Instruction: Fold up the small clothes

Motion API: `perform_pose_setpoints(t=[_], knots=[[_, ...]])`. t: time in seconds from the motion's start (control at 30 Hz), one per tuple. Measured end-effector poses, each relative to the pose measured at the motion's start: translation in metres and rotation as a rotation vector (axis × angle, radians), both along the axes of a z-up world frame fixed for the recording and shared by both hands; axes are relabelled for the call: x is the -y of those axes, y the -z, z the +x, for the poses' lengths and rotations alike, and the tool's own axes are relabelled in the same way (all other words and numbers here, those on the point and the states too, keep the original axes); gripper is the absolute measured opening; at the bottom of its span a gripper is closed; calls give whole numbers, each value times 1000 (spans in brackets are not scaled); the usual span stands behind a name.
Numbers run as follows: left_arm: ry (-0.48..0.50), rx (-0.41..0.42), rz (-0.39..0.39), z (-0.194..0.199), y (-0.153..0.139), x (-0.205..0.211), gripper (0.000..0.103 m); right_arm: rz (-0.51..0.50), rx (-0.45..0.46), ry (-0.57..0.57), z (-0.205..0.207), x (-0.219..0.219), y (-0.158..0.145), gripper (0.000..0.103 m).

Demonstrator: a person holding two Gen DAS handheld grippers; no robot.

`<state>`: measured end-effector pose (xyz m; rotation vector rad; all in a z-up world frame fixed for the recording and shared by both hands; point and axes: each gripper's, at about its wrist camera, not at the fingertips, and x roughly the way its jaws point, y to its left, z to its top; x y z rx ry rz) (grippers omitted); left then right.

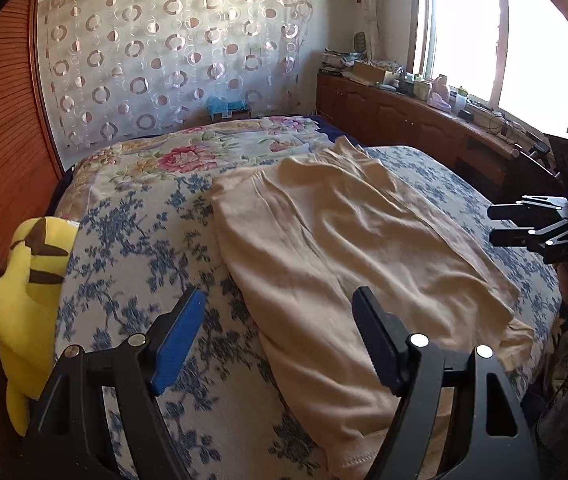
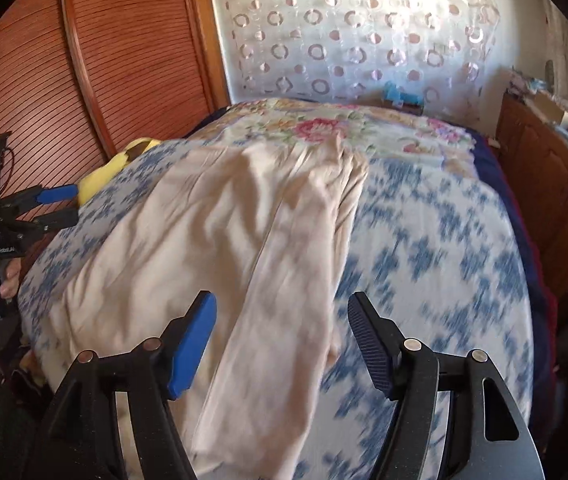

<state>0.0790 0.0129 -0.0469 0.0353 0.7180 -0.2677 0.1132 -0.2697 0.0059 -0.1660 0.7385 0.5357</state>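
Beige cloth (image 1: 347, 248) lies spread and wrinkled across the blue-flowered bedspread (image 1: 140, 248) I'm working over; it looks like a small pair of trousers, though I can't be sure of the cut. From my left wrist camera it runs from about 12 o'clock down to 6 o'clock, its stitched hem at the bottom edge of the picture. My left gripper (image 1: 280, 340) has its jaws standing apart, nothing pinched: the blue pad (image 1: 180, 340) sits over bare bedspread at 7 o'clock, the black pad (image 1: 375, 344) over the cloth at 5 o'clock. My right gripper (image 2: 282, 344) is likewise spread wide, with one long folded strip of the cloth (image 2: 276, 320) passing between the pads, which do not press on it. A yellow plush toy (image 1: 24, 300) leans at 9 o'clock against the wooden slatted door (image 1: 0, 140). Beyond the cloth, at 12 o'clock, lies a pink-flowered quilt (image 1: 188, 156); a window (image 1: 495, 40) glows at 2 o'clock above a cluttered wooden cabinet (image 1: 395, 112).
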Motion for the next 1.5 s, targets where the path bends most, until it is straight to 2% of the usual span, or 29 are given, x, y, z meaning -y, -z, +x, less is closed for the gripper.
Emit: perform_pose_setpoints(t=[0.1,0.3,0.4,0.5,0.6,0.67,0.77,0.8,0.83,0.87,0.9,1.0,1.07,1.17,1.27,1.4,1.5], knots=[[20,-49,-45,-19,18,2,77,3,-35,-8,-11,8,15,70],[22,-111,-54,-43,43,8,77,-6,-78,23,-16,21,27,70],[25,-141,-79,-50,48,6,69,10,-114,9,-17,21,29,70],[24,-163,-97,-57,54,3,59,1,-97,-6,-22,18,30,70],[17,-160,-116,-62,54,1,55,25,-105,-22,-25,15,33,68],[21,-161,-120,-62,54,2,51,8,-93,-29,-26,12,34,67],[31,-161,-122,-61,54,6,36,3,-87,-35,-25,5,39,56],[36,-162,-125,-58,55,5,27,-8,-78,-37,-27,1,45,47],[44,-164,-127,-58,55,6,13,-23,-65,-36,-27,-1,45,35],[48,-161,-124,-57,54,7,9,-36,-54,-38,-31,-2,47,26],[65,-151,-131,-56,52,8,8,-49,-45,-41,-32,-4,50,7],[76,-110,-149,-54,34,7,8,-42,-54,-78,-28,-11,58,4],[90,-83,-177,-50,19,4,8,-3,-24,-96,-29,-7,46,4],[100,-24,-196,-36,-11,2,8,53,26,-107,-23,0,16,4],[84,24,-217,-1,-38,-3,8,81,78,-123,-2,-3,-16,4],[38,45,-236,58,-57,-13,8,74,107,-109,56,-21,-45,4],[-28,45,-187,111,-58,-17,8,47,100,-64,109,-37,-49,4]])
